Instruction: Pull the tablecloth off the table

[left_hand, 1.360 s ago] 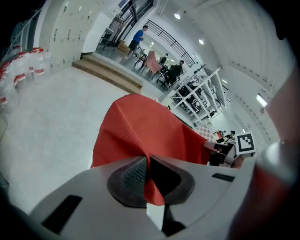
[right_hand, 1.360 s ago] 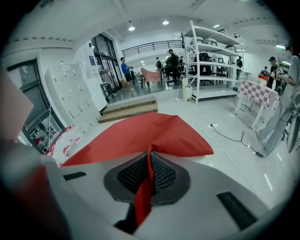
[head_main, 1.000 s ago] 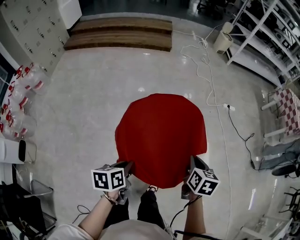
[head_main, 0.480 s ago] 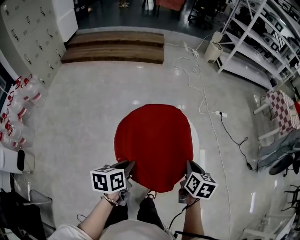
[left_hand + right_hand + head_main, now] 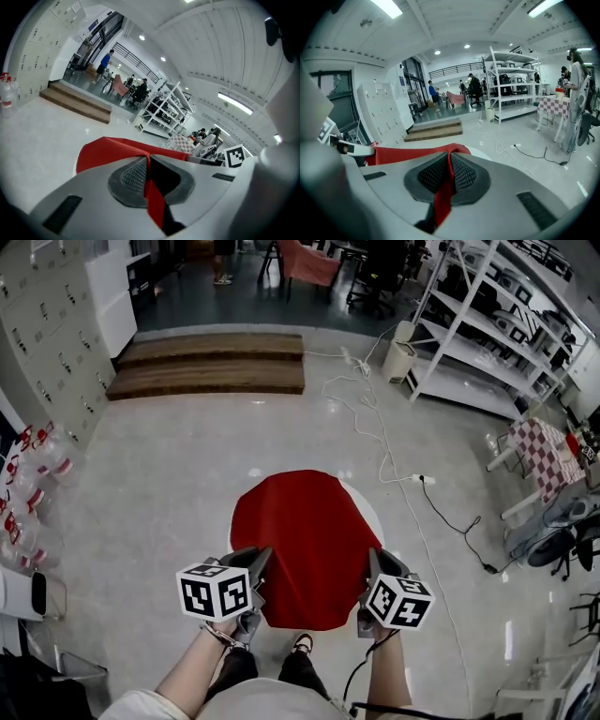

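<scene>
Left claw [image 5: 255, 566]: pressed together on the near left edge of the red tablecloth [image 5: 302, 538], with a fold of cloth running between my pads. Right claw [image 5: 373, 568]: pinching the near right edge the same way. The cloth spreads away from both claws over the round tabletop [image 5: 373, 515]. Its white rim shows bare on the right side. The near hem is stretched between my claws.

red tablecloth [image 5: 305, 540], left hand-held gripper [image 5: 260, 557], right hand-held gripper [image 5: 372, 559] at its edge
</scene>
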Motion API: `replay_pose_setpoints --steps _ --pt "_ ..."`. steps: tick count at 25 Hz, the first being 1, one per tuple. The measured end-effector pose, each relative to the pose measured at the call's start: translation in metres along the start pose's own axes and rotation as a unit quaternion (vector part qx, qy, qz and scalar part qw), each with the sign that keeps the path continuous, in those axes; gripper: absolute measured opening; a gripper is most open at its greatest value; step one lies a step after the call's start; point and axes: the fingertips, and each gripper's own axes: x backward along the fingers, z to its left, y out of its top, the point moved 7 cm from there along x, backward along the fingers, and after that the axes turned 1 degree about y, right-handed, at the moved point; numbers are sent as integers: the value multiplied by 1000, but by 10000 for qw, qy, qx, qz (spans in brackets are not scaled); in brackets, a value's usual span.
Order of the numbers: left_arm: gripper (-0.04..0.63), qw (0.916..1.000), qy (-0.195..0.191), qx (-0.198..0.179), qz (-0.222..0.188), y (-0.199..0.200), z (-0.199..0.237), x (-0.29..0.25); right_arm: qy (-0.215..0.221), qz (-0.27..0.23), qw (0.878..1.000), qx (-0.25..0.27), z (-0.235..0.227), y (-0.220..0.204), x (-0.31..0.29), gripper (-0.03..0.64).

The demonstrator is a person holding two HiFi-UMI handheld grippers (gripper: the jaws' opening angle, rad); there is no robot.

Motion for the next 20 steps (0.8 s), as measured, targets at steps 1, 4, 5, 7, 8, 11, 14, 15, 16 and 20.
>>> replay_pose_setpoints --steps 1,4,5,7,8,11,14,15,16,20 --pt "25 10000 -73 -65 17 2 -2 0 -37 -30 10000 0 3 1 3 34" --pt "25 9992 -289 -252 84 8 -5 0 -206 -134 9997 -40 11 0 12 34" --pt "25 9988 -370 -305 109 11 -5 1 -285 -182 9994 -65 14 0 16 34" --pt "25 9977 -534 -391 158 17 -6 3 -451 -283 9985 -126 18 0 26 34" --pt "25 9970 -618 -432 182 19 -6 3 -534 -333 9979 -162 19 -2 31 34" --pt "25 9938 -910 -584 245 25 -9 4 -807 -484 9951 -291 24 -12 45 34" --pt "25 9902 -1165 -710 312 33 -13 6 -1016 -559 9924 -407 34 -20 56 34" --pt "25 9890 -1233 -740 338 34 -16 8 -1070 -559 9918 -425 36 -22 61 34" --pt "25 9878 -1300 -773 360 34 -19 10 -1122 -562 9911 -439 37 -24 67 34" --pt "25 9829 -1548 -921 385 37 -37 15 -1291 -671 9884 -432 39 -20 86 34"
